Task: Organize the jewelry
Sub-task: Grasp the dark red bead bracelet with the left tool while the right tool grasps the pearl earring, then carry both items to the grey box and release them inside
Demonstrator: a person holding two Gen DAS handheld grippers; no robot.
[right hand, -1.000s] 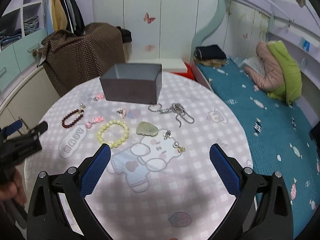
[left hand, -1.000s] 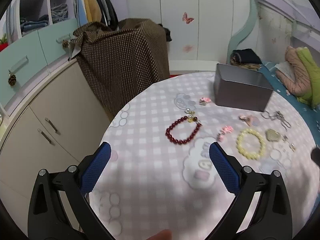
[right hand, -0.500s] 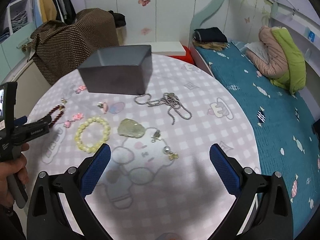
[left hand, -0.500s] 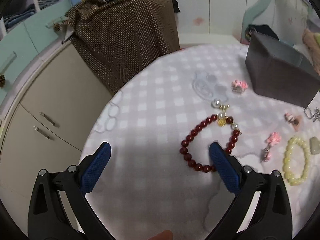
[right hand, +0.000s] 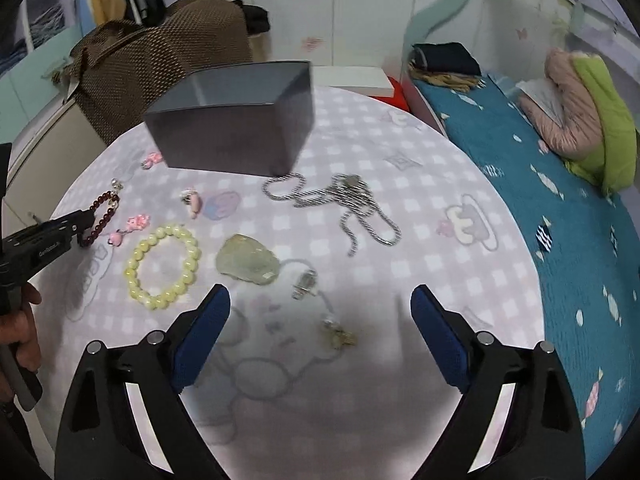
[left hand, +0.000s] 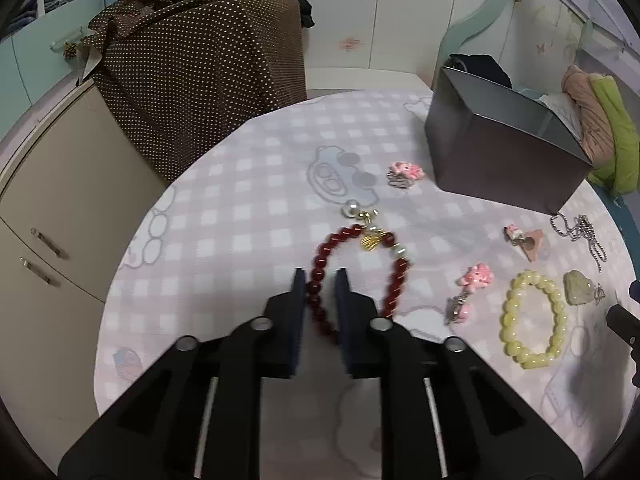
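The red bead bracelet [left hand: 354, 276] lies on the checked table [left hand: 240, 184], pinched by the left gripper [left hand: 320, 276]. Only the right wrist view shows the right gripper [right hand: 320, 300] — spread wide, just narrowing — above a small earring [right hand: 340, 336].

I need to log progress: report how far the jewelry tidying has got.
Done: nothing seen inside the grey box. In hand: the left hand-held gripper has shut on the red bracelet. Left: yellow bracelet, green stone, silver chain, pink charms. The right hand-held gripper is open.
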